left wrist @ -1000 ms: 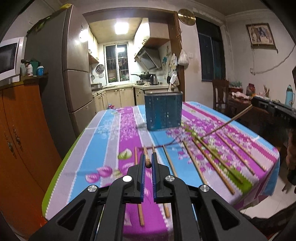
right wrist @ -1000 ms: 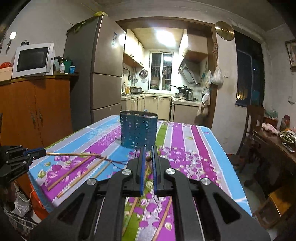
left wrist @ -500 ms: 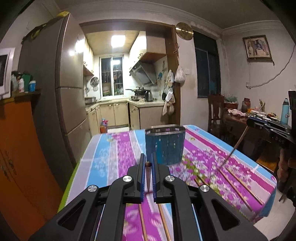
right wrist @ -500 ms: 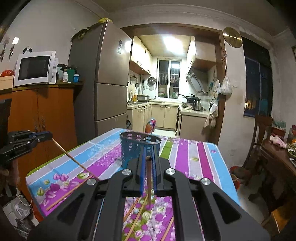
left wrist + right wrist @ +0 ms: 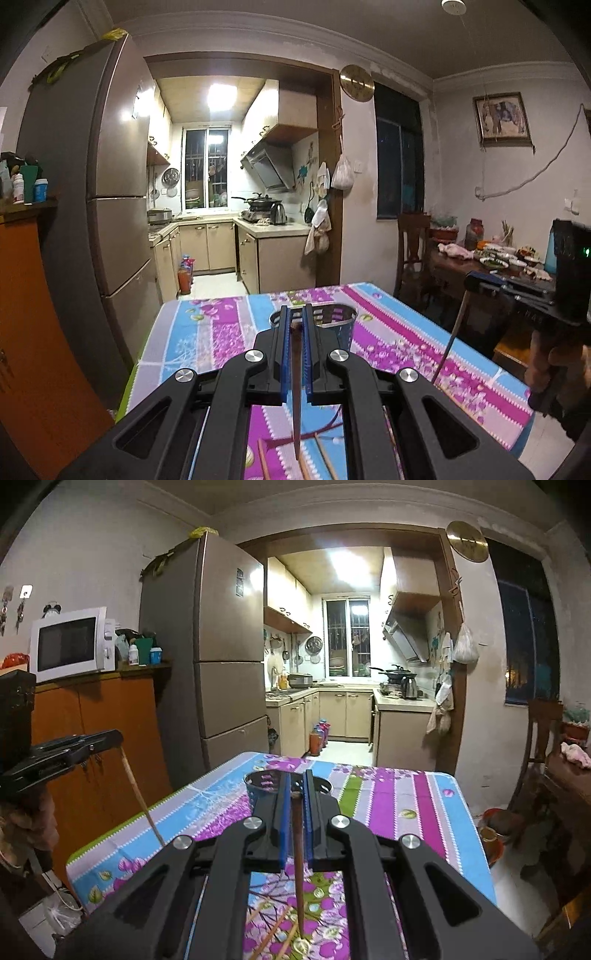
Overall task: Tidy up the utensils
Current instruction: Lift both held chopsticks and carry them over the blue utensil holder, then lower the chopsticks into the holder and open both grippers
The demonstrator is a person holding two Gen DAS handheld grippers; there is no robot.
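The black left gripper with blue pads (image 5: 294, 325) is squeezed tight on one thin brown wooden chopstick (image 5: 296, 398). The stick hangs with its point down, above the table with the bright striped flower cloth (image 5: 207, 332). Past the gripper stands the blue metal holder with little holes (image 5: 345, 325), and it looks empty. More chopsticks (image 5: 325, 456) lie flat on the cloth below. On the right, the black right gripper (image 5: 296, 794) is pinched on a second brown chopstick (image 5: 298, 867), also pointing down. This looks like the carry step. Next, I think each stick must be moved over the holder's open top, kept straight, lowered inside, and let go.
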